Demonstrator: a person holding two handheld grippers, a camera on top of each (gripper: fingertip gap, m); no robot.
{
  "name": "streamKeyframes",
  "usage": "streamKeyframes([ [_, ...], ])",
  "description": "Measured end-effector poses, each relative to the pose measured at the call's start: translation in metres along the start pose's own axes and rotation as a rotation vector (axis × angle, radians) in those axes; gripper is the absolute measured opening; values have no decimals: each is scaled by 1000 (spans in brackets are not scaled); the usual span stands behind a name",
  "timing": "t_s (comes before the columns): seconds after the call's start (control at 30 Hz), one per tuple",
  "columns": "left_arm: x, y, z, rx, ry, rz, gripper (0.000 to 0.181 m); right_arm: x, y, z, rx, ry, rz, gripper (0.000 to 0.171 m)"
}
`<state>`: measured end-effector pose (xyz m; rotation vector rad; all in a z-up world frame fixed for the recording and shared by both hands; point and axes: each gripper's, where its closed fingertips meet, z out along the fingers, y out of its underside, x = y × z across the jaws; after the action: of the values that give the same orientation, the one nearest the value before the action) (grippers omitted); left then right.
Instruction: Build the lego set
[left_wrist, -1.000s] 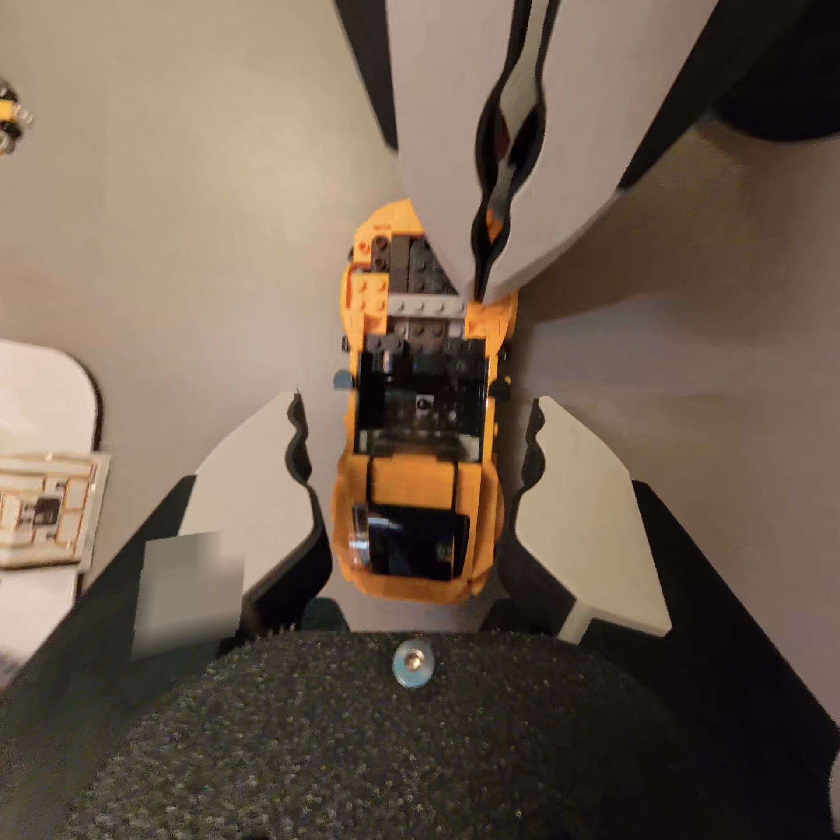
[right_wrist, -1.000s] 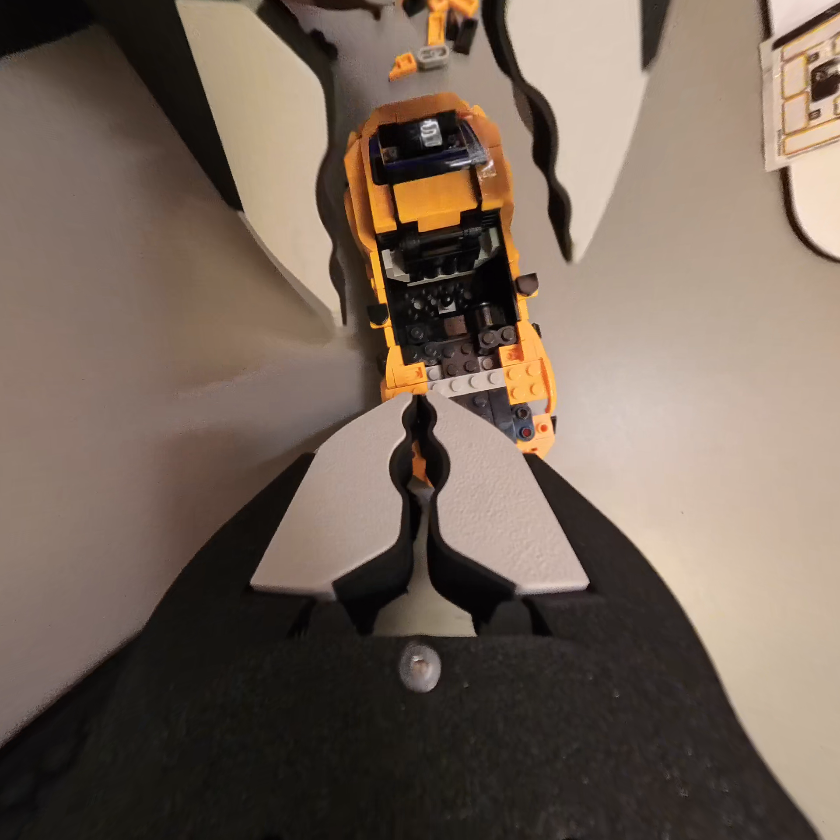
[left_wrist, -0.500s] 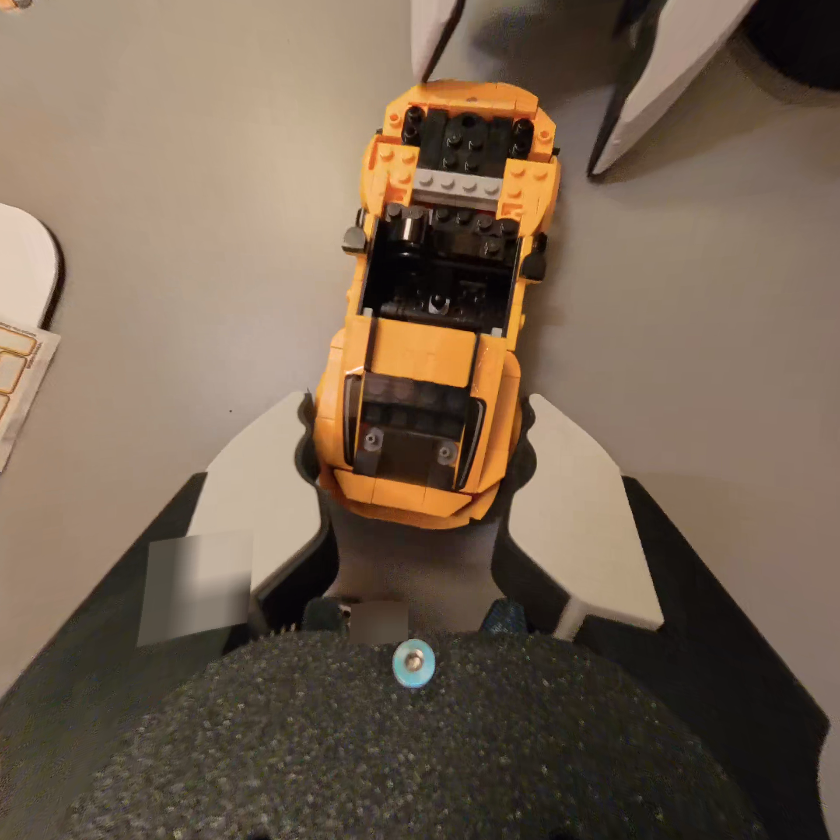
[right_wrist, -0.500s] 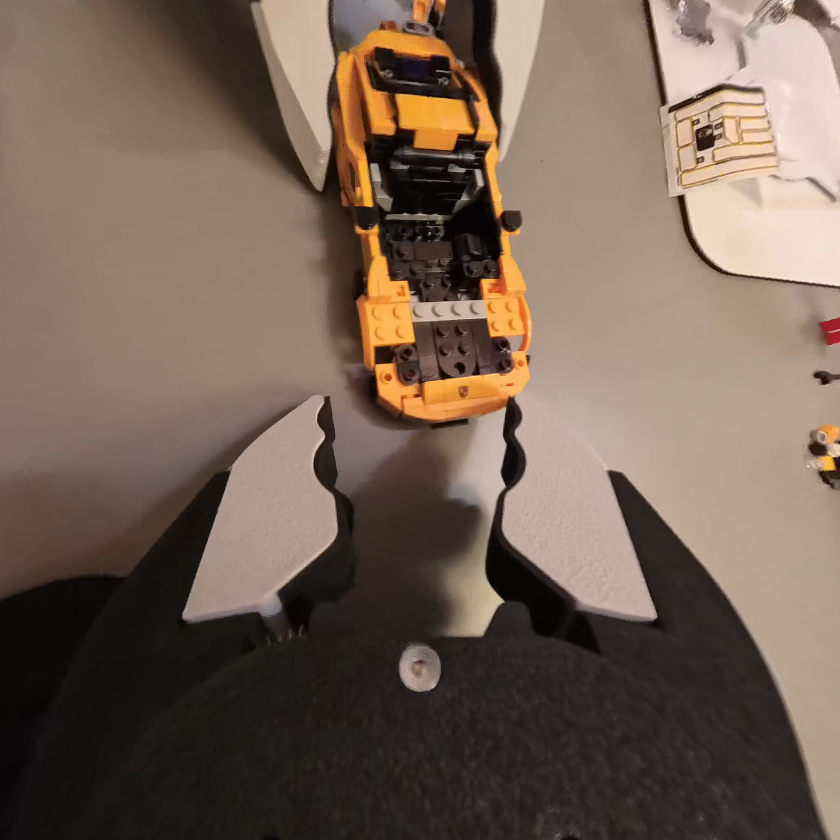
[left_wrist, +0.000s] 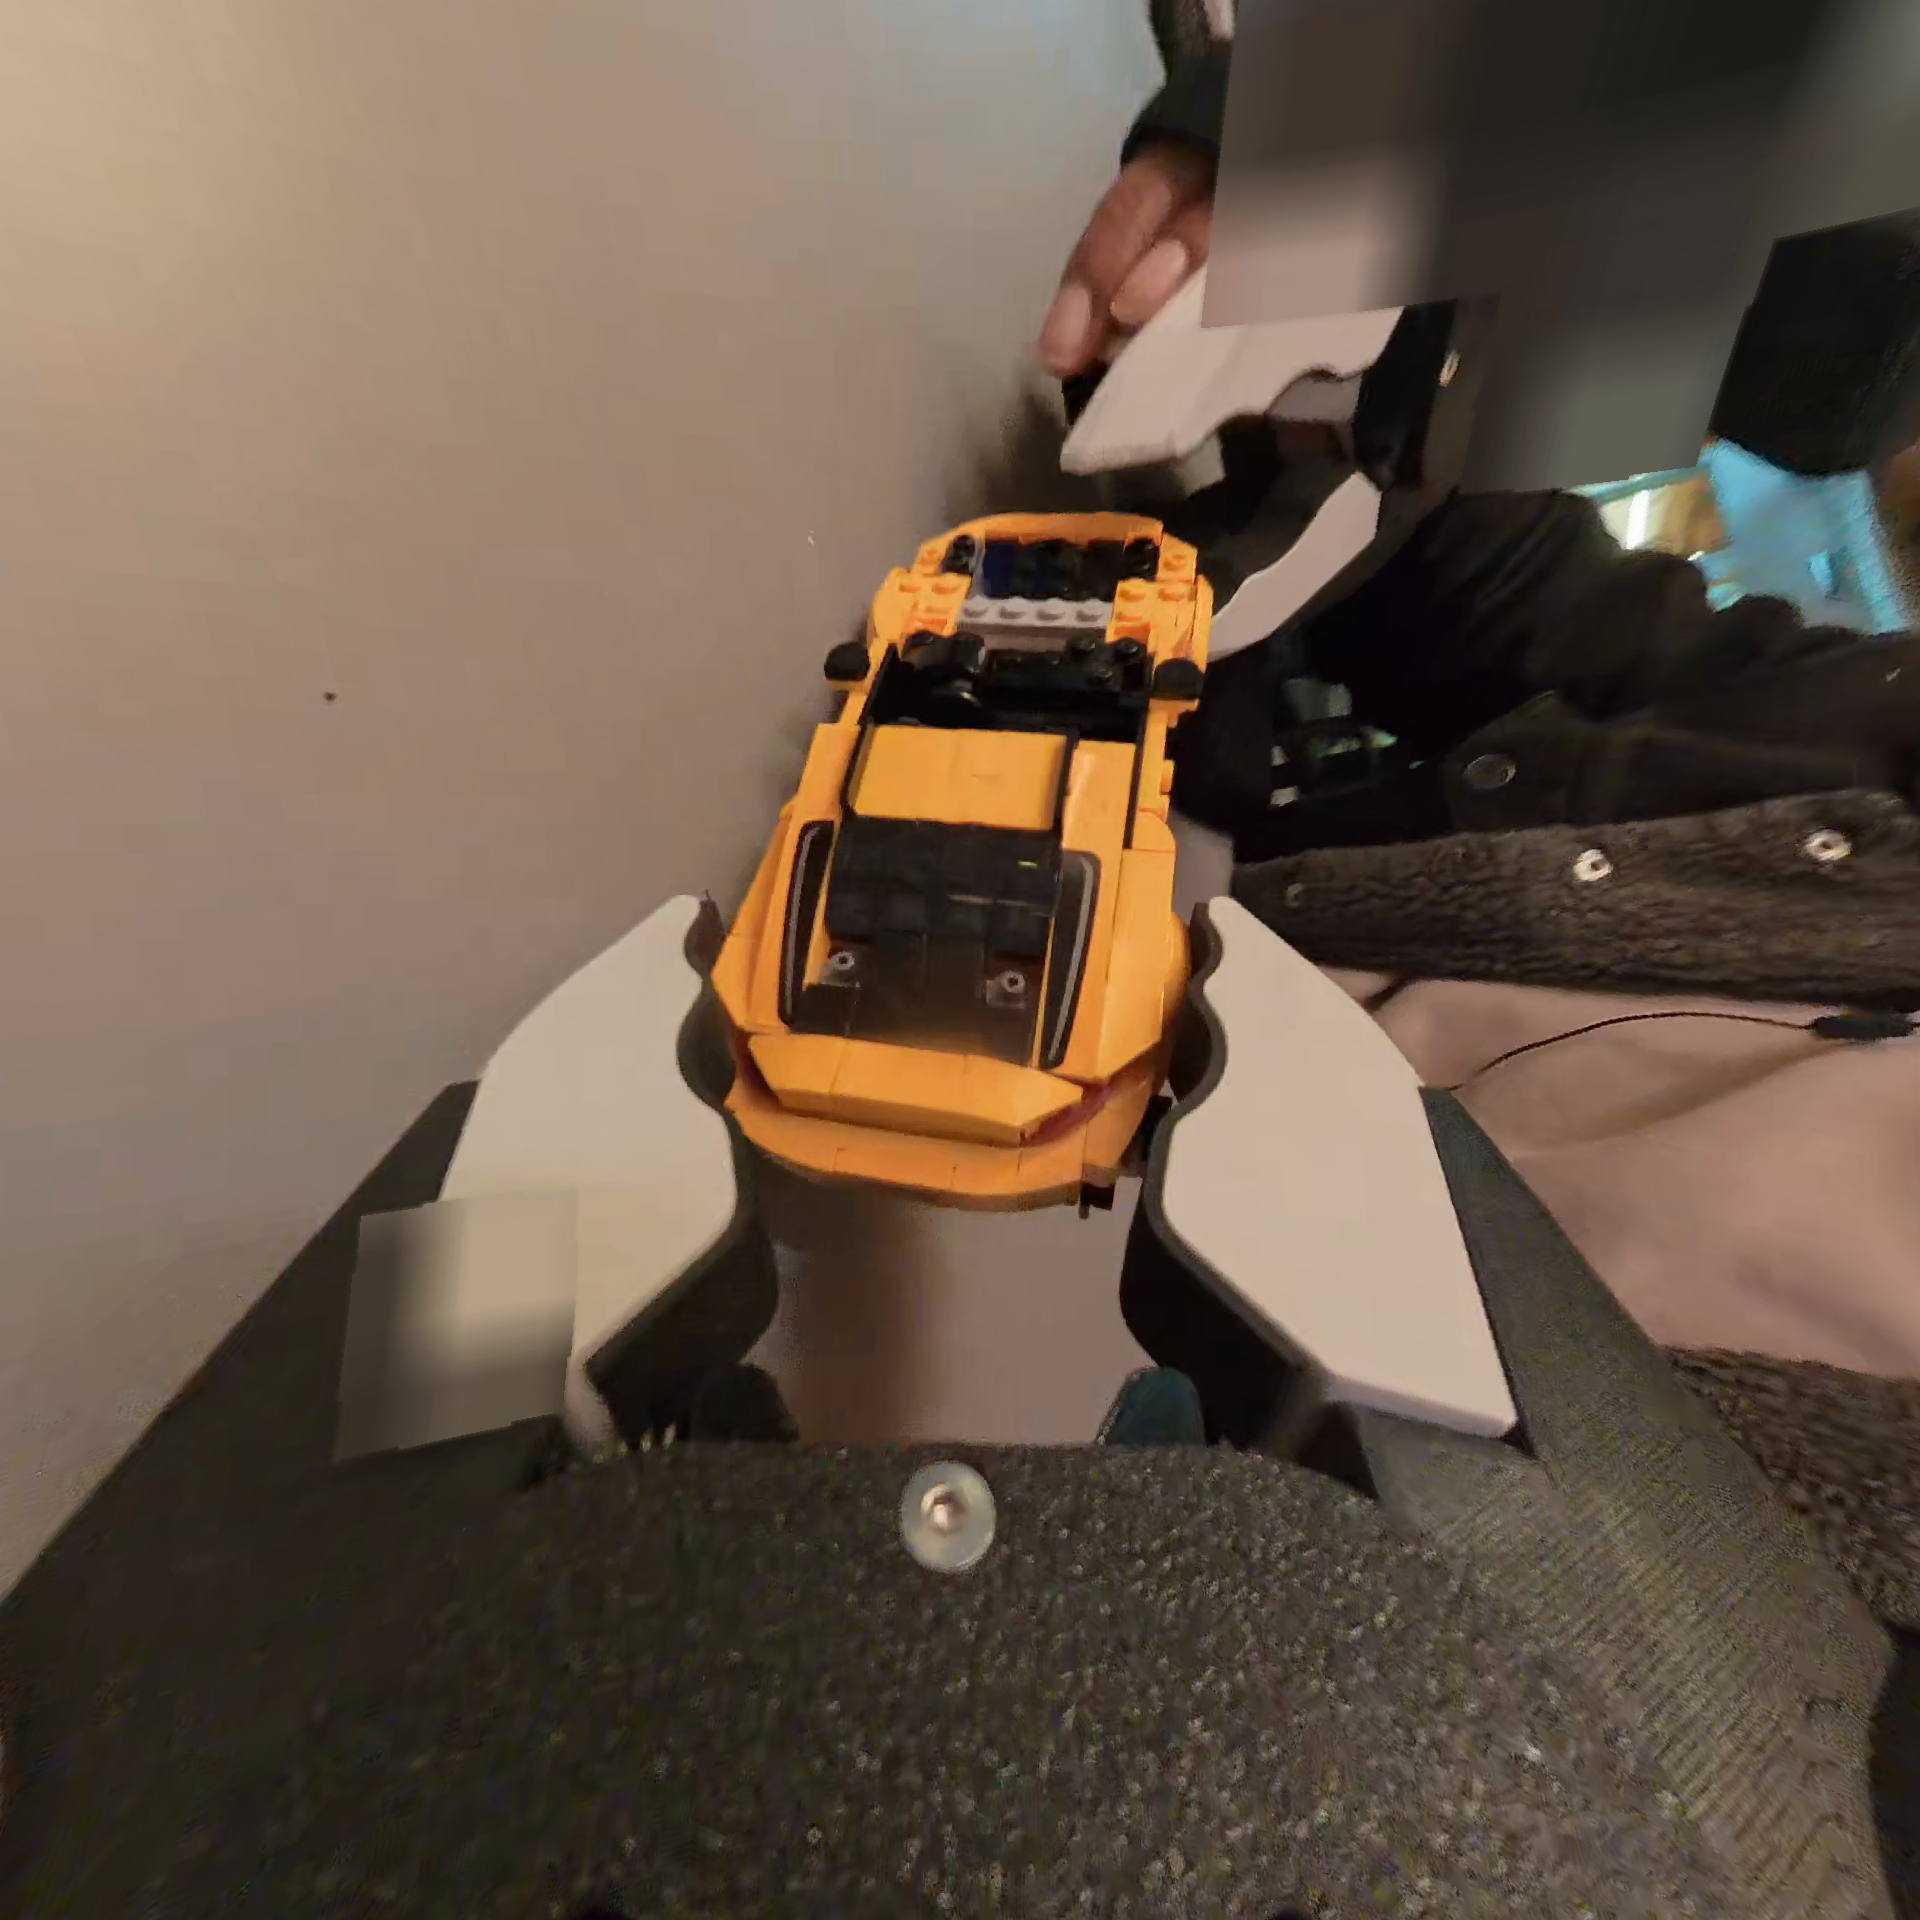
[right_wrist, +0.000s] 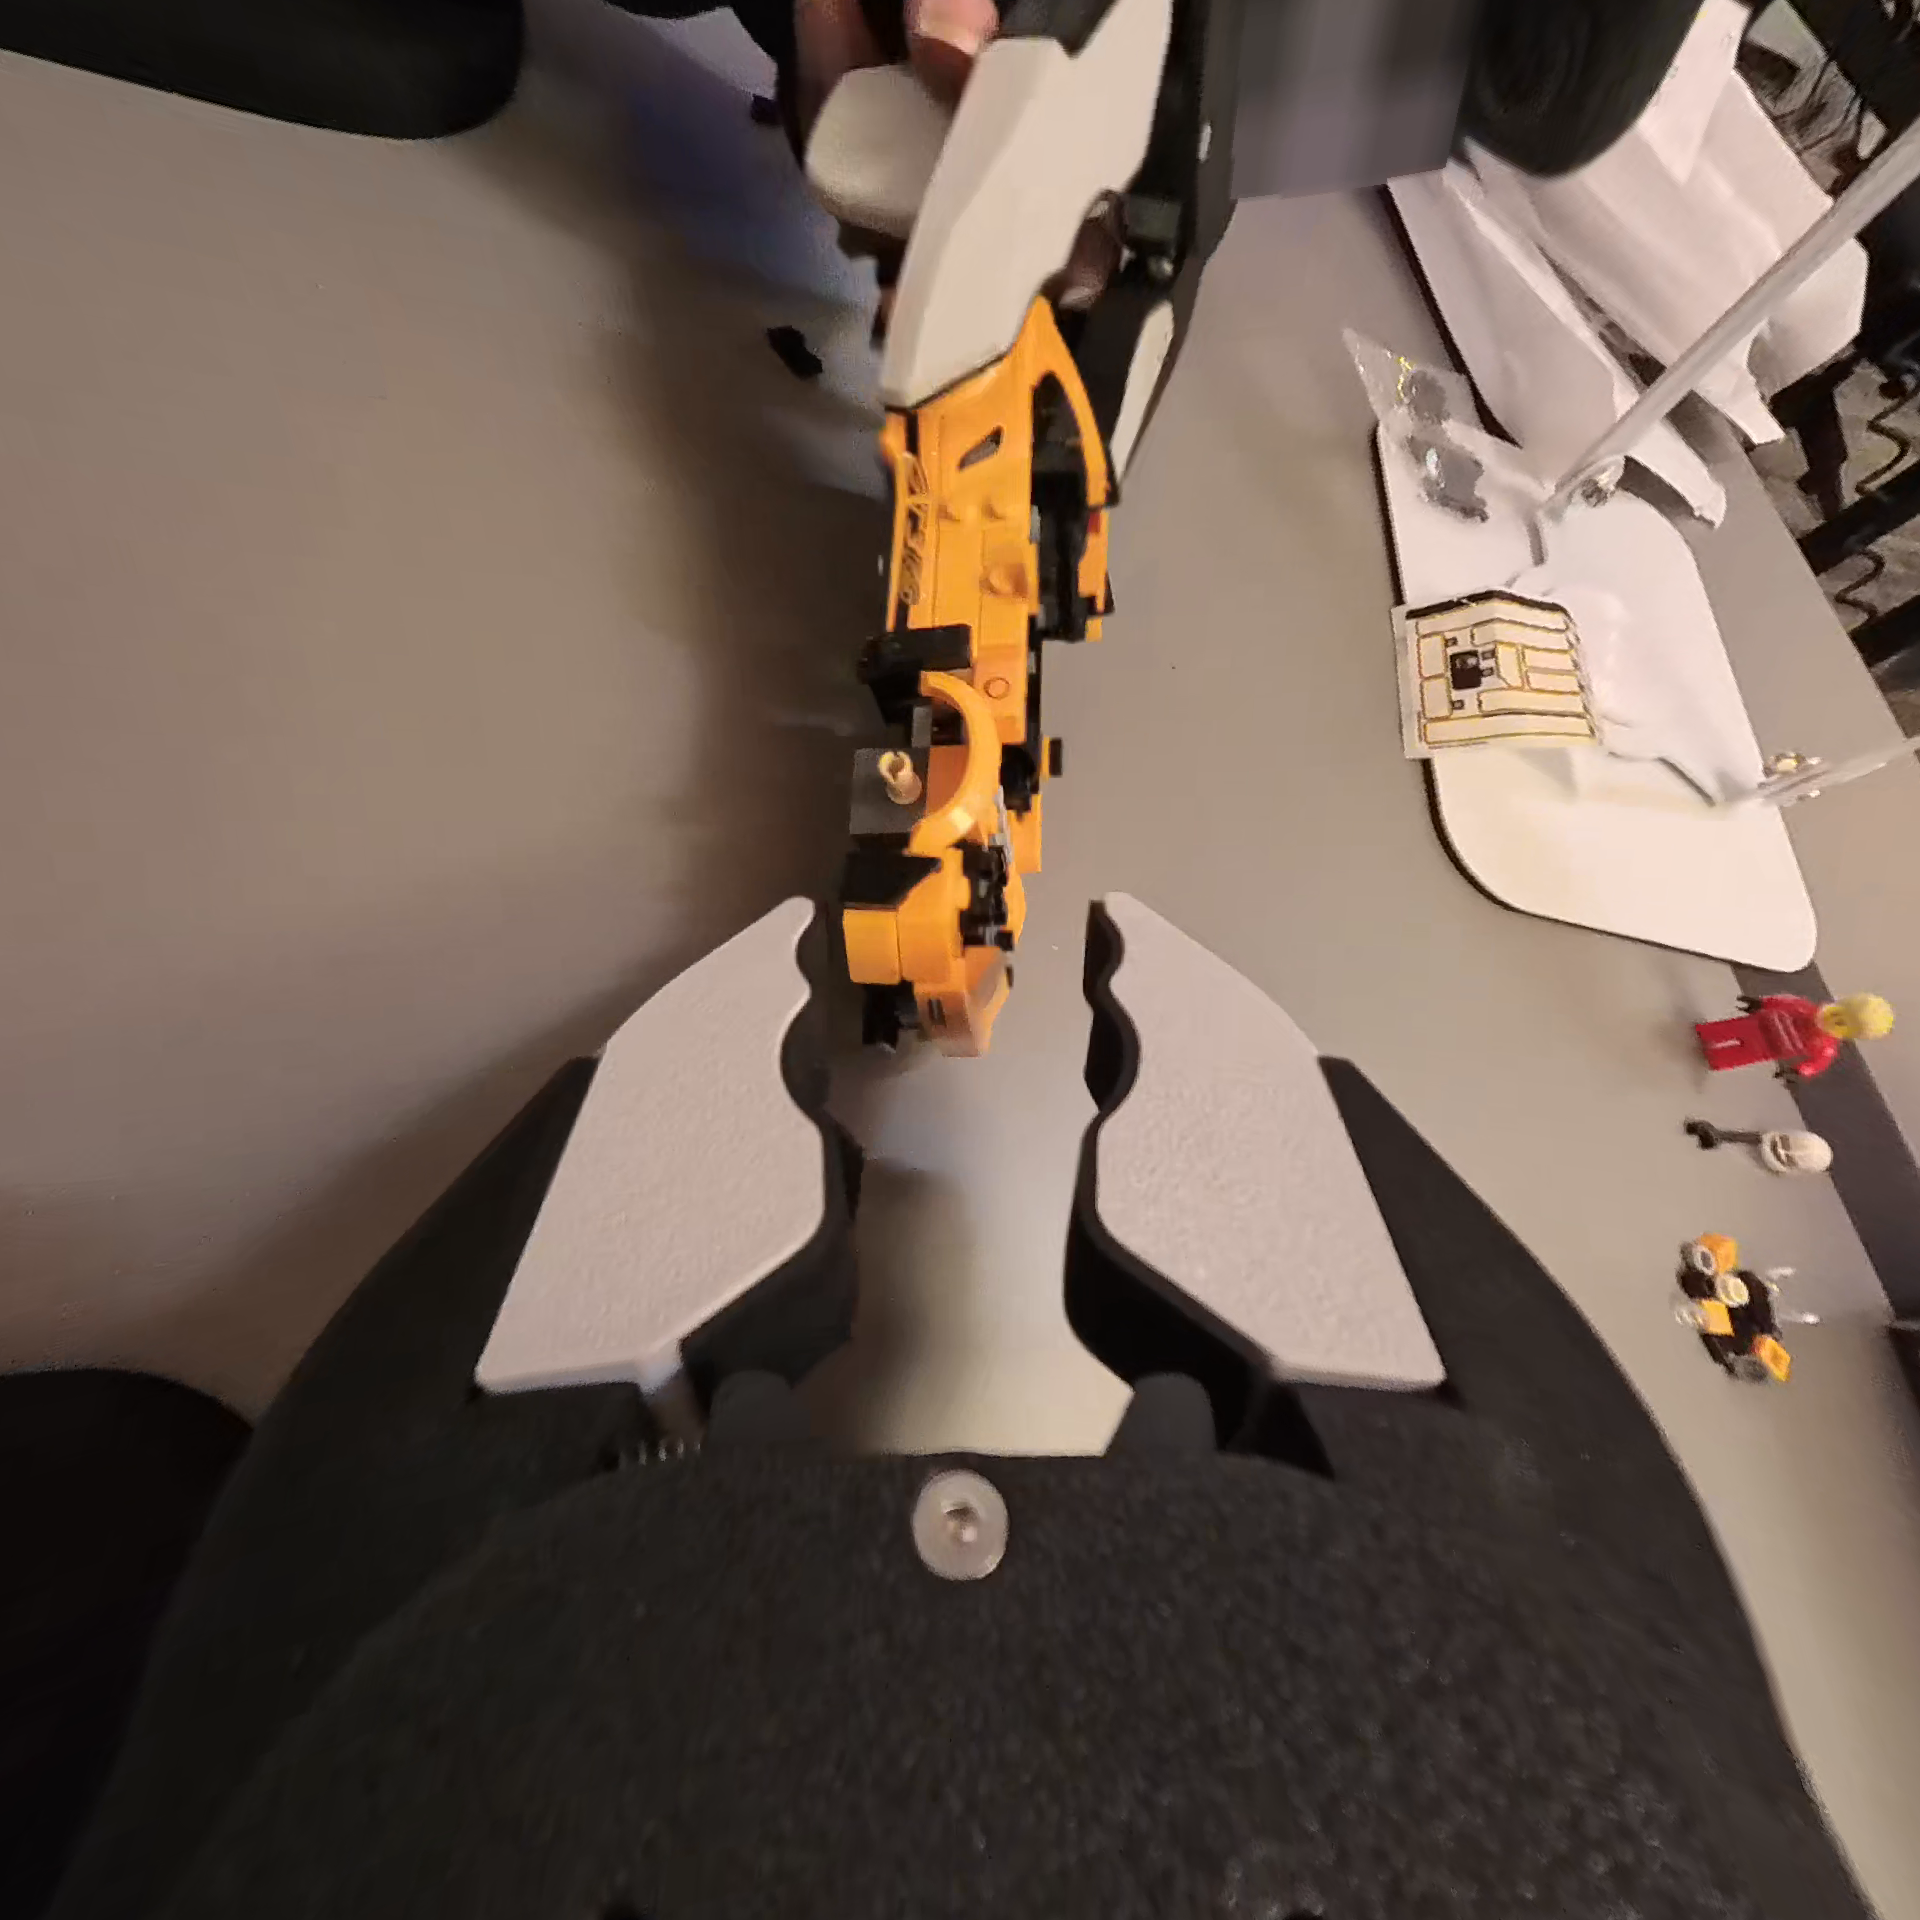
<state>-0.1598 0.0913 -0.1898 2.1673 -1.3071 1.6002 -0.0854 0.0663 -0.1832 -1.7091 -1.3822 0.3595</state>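
Note:
The orange and black lego car (left_wrist: 966, 883) is off the grey table (left_wrist: 416, 520) and turned on its side. My left gripper (left_wrist: 953, 914) is shut on the car's rear end, with a finger on each flank. In the right wrist view the car (right_wrist: 966, 623) shows its side and a wheel arch with no wheel, and the left gripper (right_wrist: 1060, 343) holds its far end. My right gripper (right_wrist: 951, 909) is open, its fingertips on either side of the car's front end. It also shows open in the left wrist view (left_wrist: 1216, 509), held by a hand (left_wrist: 1122, 270).
At the right of the table lie a white mat (right_wrist: 1621, 883) with a sticker sheet (right_wrist: 1496, 675), a bag of parts (right_wrist: 1434, 436), a red minifigure (right_wrist: 1787, 1039), a small white piece (right_wrist: 1792, 1151) and an orange-black sub-build (right_wrist: 1725, 1309). A person's dark jacket (left_wrist: 1558, 883) is close. The gap from one gripper's tips to the other's is roughly 9 centimetres. From the right gripper's tips to the orange-black sub-build (right_wrist: 1725, 1309) is close to 20 centimetres.
My right gripper has opened and drawn back from the car's front. My left gripper has closed on the rear, lifted the car and rolled it onto its side.

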Motion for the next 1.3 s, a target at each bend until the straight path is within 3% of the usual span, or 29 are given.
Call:
streamKeyframes([
  [0.23, 0, 0, 0, 13, -7, 13, 83, -5, -4, 3, -3, -19, -9, 42],
  [0.37, -2, 6, 3, -3, -93, 143, 84, -12, -11, 1, -27, 21, -54, 43],
  [0.47, -2, 15, 7, -17, -162, 224, 84, -15, -12, 3, -88, 113, -156, 40],
  [0.63, 1, 20, 9, -4, -175, 222, 84, -18, -8, 10, -153, 249, -369, 28],
  [0.73, 1, 21, 9, -3, -185, 216, 83, -16, -7, 9, -188, 302, -471, 29],
  [1.0, 2, 22, 10, -4, -187, 220, 83, -18, -4, 6, -211, 281, -426, 29],
  [1.17, 2, 23, 11, -6, -198, 227, 83, -24, -16, 4, -199, 270, -464, 42],
  [1.3, 2, 23, 11, -3, -195, 221, 83, -25, -14, 10, -214, 270, -494, 37],
])
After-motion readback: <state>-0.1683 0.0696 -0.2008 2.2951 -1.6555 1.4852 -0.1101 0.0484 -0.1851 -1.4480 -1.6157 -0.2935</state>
